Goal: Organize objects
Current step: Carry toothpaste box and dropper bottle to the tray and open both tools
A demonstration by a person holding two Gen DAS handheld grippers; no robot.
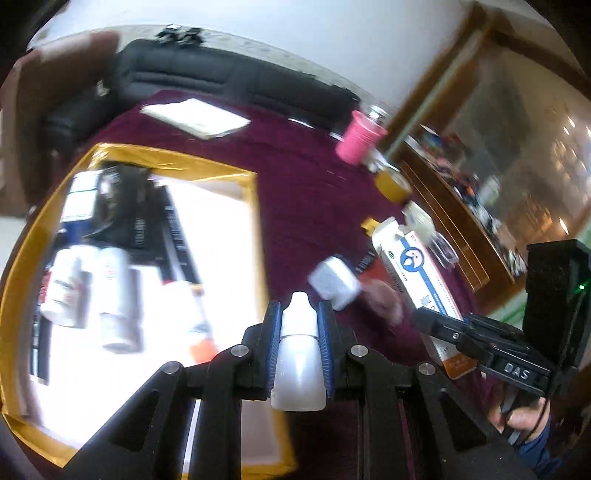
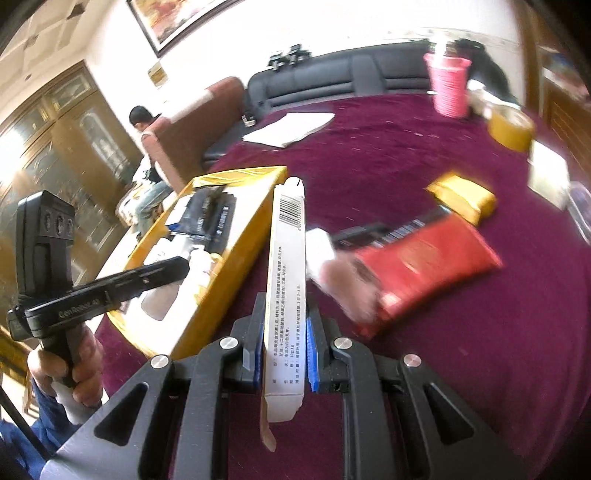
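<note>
A black sofa (image 2: 332, 77) is running along the white wall, with a brown armchair (image 2: 192, 122) sitting beside it. 1 person (image 2: 146, 147) is sitting by that chair, head bowed (face hidden). A framed picture (image 2: 173, 18) is hanging above, and dark wooden cabinets (image 2: 55, 122) are lining the room's edge.
</note>
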